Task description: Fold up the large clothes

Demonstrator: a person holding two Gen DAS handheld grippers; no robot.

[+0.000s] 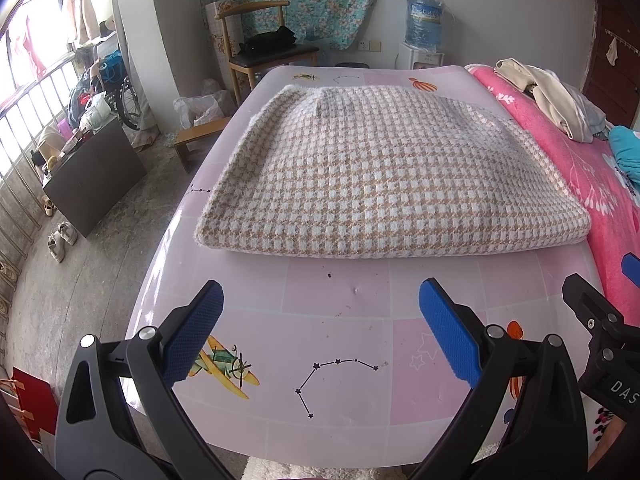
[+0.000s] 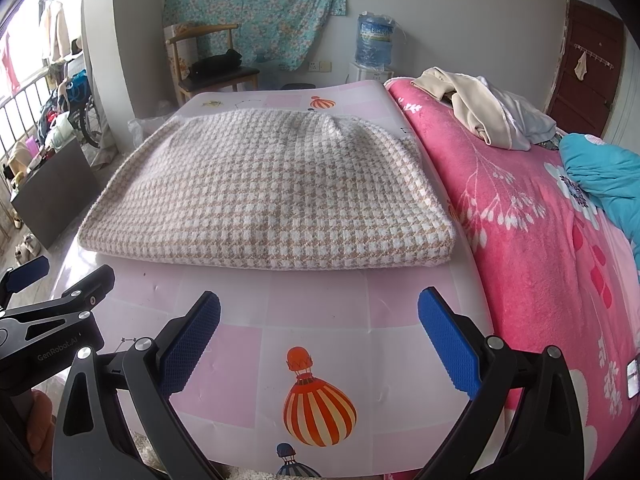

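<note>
Both my grippers, left gripper point(image 1: 320, 336) and right gripper point(image 2: 319, 338), jaws spread wide, holding nothing. Folded checked sweater point(image 1: 384, 172) lies flat on counter point(image 1: 340, 300), straight ahead, apart from both. Long axis crosswise. Neither hand clearly nearer.

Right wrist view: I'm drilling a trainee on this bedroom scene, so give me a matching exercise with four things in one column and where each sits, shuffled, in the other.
Things:
1. checked sweater
2. black bag
3. water jug
4. blue garment

Places:
A. on the wooden chair
B. on the pink blanket, far right
C. folded on the pink mat
D. on the white dispenser by the wall

Pairs: 1-C, 2-A, 3-D, 4-B
</note>
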